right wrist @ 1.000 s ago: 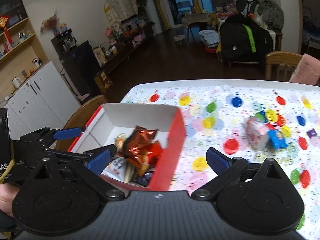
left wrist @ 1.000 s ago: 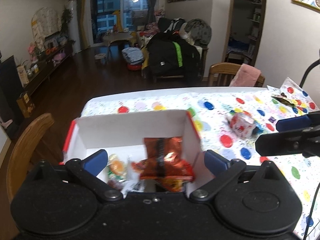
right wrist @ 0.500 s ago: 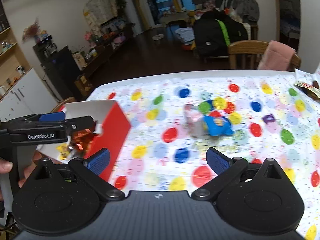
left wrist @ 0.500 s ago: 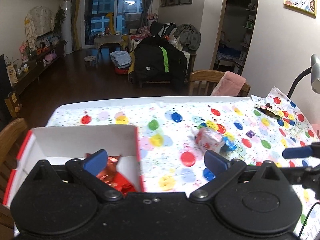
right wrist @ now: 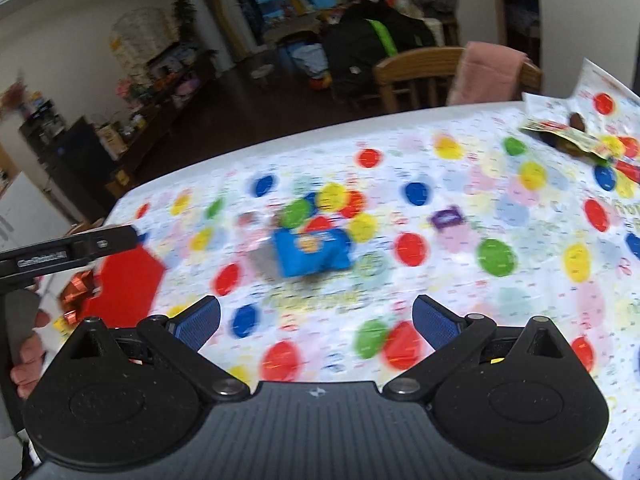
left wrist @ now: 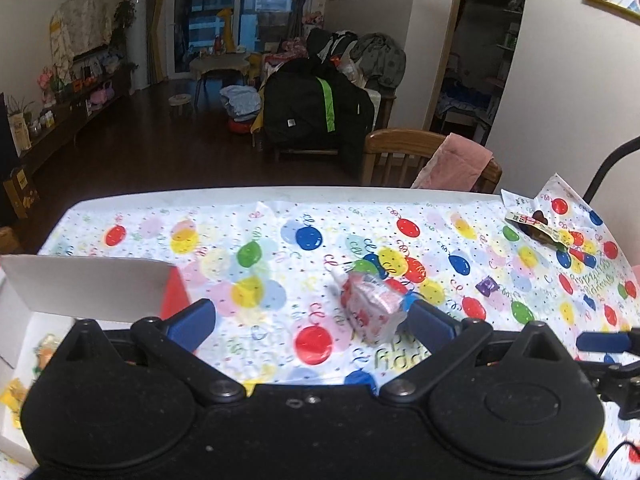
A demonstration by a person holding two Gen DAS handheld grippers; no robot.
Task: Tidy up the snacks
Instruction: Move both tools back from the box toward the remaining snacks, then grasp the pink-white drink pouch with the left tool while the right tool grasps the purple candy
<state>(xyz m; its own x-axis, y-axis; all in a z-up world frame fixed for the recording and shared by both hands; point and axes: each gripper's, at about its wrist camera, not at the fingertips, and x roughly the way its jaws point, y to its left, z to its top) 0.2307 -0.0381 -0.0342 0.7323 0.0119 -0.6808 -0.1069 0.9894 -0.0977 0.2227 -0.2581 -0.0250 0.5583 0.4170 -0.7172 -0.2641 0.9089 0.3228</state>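
Note:
A red and white box [left wrist: 86, 286] with snacks inside stands at the table's left; it shows in the right wrist view [right wrist: 126, 286] with an orange foil packet [right wrist: 76, 294] in it. A red-and-white snack packet [left wrist: 372, 308] lies on the balloon-print cloth, just ahead of my open, empty left gripper [left wrist: 310, 322]. A blue snack packet [right wrist: 312, 250] lies ahead of my open, empty right gripper [right wrist: 316, 320]. A small purple sweet [right wrist: 447, 217] and a yellow-brown wrapper [right wrist: 568, 138] lie further right.
A wooden chair [left wrist: 404, 152] with a pink cloth over it stands behind the table's far edge. A black lamp stalk [left wrist: 608, 164] rises at the right. The left gripper's finger [right wrist: 68, 254] shows at the left of the right wrist view.
Both grippers swung right, away from the box and toward the loose packets in the middle of the table. Both stayed open and empty.

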